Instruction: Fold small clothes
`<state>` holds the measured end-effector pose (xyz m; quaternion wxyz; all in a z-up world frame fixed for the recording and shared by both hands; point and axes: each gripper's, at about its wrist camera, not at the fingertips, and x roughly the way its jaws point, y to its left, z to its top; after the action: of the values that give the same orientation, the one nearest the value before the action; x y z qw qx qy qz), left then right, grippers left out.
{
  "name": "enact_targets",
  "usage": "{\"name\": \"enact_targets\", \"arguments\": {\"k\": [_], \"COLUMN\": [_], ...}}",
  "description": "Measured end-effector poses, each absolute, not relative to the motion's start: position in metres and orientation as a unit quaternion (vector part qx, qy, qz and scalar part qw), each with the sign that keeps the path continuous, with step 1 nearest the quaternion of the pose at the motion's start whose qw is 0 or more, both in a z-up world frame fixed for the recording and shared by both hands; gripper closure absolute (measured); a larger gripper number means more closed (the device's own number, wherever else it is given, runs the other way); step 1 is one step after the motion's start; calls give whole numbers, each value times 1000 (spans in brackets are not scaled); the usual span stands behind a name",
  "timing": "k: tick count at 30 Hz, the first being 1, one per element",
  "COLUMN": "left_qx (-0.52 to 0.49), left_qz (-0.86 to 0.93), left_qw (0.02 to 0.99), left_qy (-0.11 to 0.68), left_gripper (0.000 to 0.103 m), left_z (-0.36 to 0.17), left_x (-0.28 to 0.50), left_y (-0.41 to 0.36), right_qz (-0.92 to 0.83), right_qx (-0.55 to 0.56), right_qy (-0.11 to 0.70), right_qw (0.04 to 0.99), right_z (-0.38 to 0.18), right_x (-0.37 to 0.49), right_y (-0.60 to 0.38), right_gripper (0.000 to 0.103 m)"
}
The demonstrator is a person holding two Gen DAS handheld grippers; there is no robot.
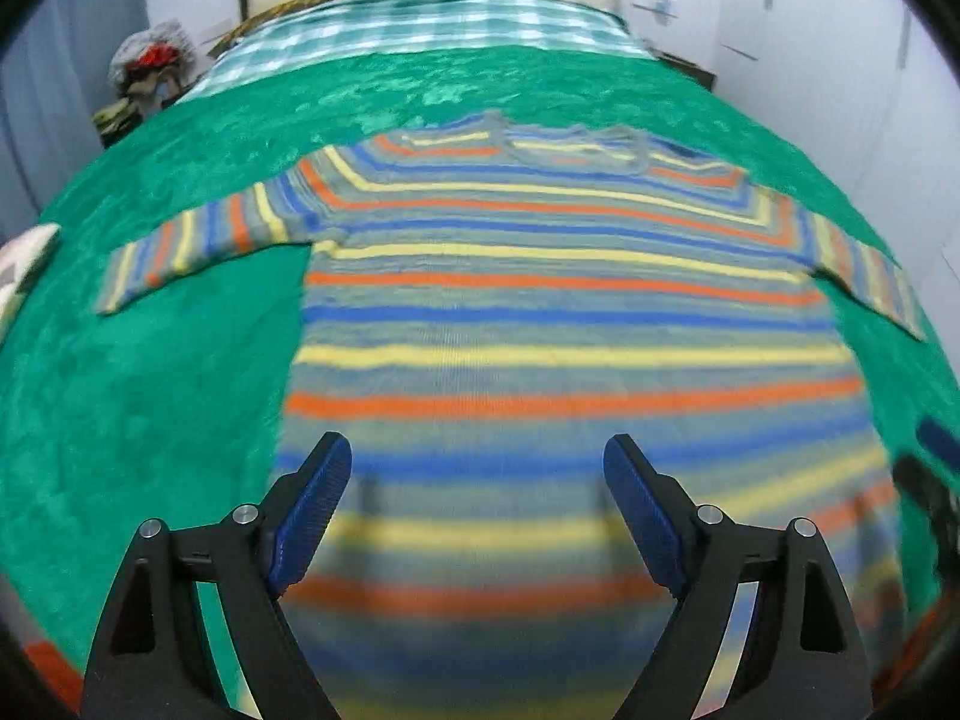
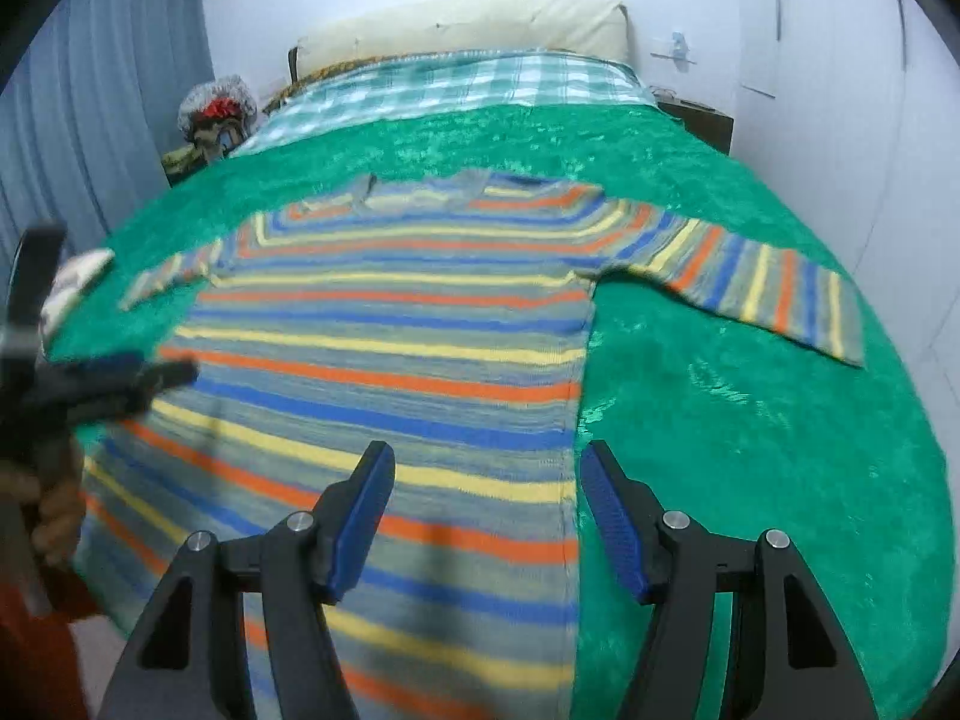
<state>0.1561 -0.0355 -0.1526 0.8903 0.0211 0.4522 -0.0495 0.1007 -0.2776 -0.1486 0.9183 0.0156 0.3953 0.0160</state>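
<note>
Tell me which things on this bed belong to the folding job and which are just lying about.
For the job:
- striped knitted short-sleeved top, spread flat
- left gripper, open
- right gripper, open

Lying about:
- green plush blanket
- green-and-white checked sheet
- cream pillow
- heap of clothes beside the bed
</note>
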Motion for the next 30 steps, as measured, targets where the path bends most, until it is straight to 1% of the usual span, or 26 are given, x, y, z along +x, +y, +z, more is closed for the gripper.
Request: {"name": "enact_targets", "arguments": {"k": [1, 2, 3, 4, 5, 6, 9, 12, 17, 20, 22, 25, 27, 30], "left_qx": [22, 25, 33, 35, 26, 8, -2, 7, 8, 9, 11, 15, 16, 17], "left_qz": [-46, -47, -53, -65, -73, -81, -86, -81, -80, -79, -77, -75, -74, -73], "left_qw": [886, 883, 880, 885, 889, 895, 899, 901, 901, 901, 901, 901, 901, 900], "left_qy": [460, 466, 471, 461, 451, 438, 429, 426, 426, 426, 427, 428, 428, 429], "left_gripper": [15, 12, 0, 0, 0, 0, 1, 0, 0, 0, 0, 0, 0, 0], "left_z": [-164, -167, -181, -191, -193, -194, -192, -192, -193, -195, -195, -196, -196, -196], "left_x": [168, 170, 175, 175, 172, 168, 164, 164, 164, 166, 166, 167, 167, 167], "left_y": [-37, -36, -32, -29, -25, -19, -16, -20, -20, -20, -21, -22, -22, -23], "right_qz": [4, 0, -5, -13, -22, -25, -34, -29, -19, -18, -32, -45, -47, -64], "right_qx": [10, 10, 11, 12, 13, 18, 39, 52, 56, 60, 43, -3, -14, -18], "right_qy": [394, 391, 386, 382, 380, 379, 394, 373, 367, 369, 372, 334, 322, 344], "right_qw": [919, 920, 922, 924, 925, 925, 918, 926, 928, 927, 927, 941, 946, 937], "right_z": [-154, -158, -159, -160, -164, -168, -194, -203, -205, -203, -188, -159, -152, -171], "right_x": [106, 109, 110, 113, 115, 114, 115, 106, 103, 99, 98, 96, 98, 107], "right_y": [-278, -279, -282, -286, -291, -296, -312, -320, -322, -324, -322, -320, -324, -338], "right_gripper": [39, 39, 39, 38, 35, 34, 33, 28, 21, 20, 21, 20, 15, 13]}}
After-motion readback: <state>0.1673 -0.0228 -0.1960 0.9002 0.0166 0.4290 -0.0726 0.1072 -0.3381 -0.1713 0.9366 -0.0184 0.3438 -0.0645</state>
